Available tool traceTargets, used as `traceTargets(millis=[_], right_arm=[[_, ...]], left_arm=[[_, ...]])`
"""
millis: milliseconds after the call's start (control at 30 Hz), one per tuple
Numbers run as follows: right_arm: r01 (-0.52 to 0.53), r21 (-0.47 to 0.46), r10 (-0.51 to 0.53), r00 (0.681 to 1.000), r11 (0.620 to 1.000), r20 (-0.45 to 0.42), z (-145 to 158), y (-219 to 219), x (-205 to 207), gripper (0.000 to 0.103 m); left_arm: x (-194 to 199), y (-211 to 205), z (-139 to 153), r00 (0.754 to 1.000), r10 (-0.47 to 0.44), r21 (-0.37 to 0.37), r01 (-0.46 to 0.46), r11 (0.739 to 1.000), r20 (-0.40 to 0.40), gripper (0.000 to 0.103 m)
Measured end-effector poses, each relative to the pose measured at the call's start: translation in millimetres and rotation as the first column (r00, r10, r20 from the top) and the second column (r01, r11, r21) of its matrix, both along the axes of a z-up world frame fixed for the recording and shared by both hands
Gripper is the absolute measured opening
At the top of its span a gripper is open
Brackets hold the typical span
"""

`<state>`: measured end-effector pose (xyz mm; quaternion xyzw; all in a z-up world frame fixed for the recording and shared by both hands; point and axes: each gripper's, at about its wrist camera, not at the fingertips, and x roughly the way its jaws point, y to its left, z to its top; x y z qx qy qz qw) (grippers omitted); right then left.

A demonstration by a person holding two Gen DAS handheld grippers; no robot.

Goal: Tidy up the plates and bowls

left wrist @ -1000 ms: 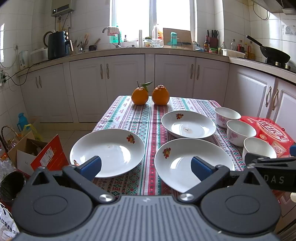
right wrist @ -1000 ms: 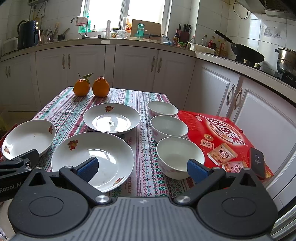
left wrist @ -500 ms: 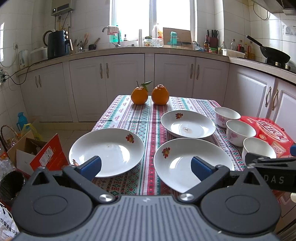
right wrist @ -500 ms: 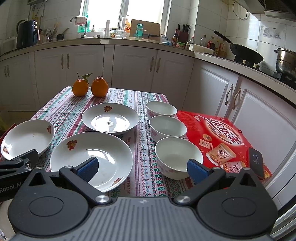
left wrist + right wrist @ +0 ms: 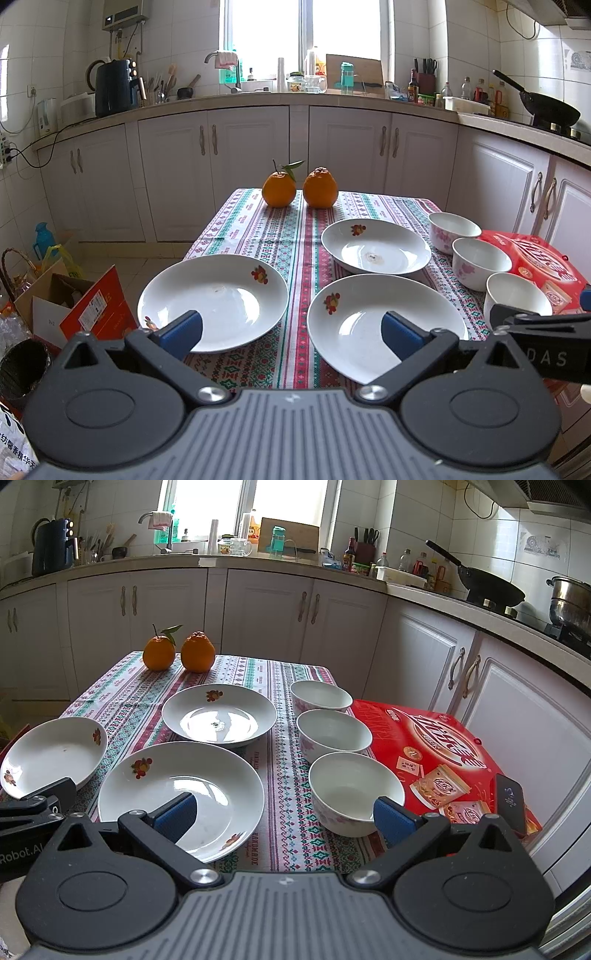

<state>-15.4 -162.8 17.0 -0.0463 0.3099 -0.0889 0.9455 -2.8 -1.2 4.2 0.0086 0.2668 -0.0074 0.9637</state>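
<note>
Three white plates with fruit prints lie apart on the patterned tablecloth: a left plate [image 5: 218, 295], a near plate [image 5: 362, 317] [image 5: 207, 786] and a far plate [image 5: 375, 251] [image 5: 219, 716]. Three white bowls stand in a row to their right: far bowl [image 5: 319, 698], middle bowl [image 5: 332, 734], near bowl [image 5: 351, 786]. My left gripper [image 5: 291, 332] hangs open at the table's near edge, between the left and near plates. Also open, my right gripper [image 5: 284, 814] spans the gap between the near plate and the near bowl. Neither holds anything.
Two oranges [image 5: 299, 186] sit at the table's far end. A red snack box [image 5: 439, 746] with a dark phone [image 5: 509, 801] on it lies right of the bowls. Cardboard boxes [image 5: 74, 306] stand on the floor at the left. Kitchen cabinets ring the room.
Both grippers have drifted very slightly; the plates and bowls have not moved and both grippers stay open.
</note>
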Motion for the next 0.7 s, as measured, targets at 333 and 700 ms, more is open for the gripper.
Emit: traceTargets(millis=[333,700], right_arm=[[0.000,0.000,0.000,1.000,1.000,-0.001,-0.1,0.4,-0.1,0.103],[0.000,0.002,0.000,1.000,1.000,-0.001,-0.4,-1.0,1.2,0.103]], left_arm=[[0.1,-0.3,-0.3,1.000,0.001,0.001,-0.001,1.000,-0.001,0.102],[0.6,-1.0,-1.2,1.000,0.002,0.004,-0.002,1.000,0.001,0.102]])
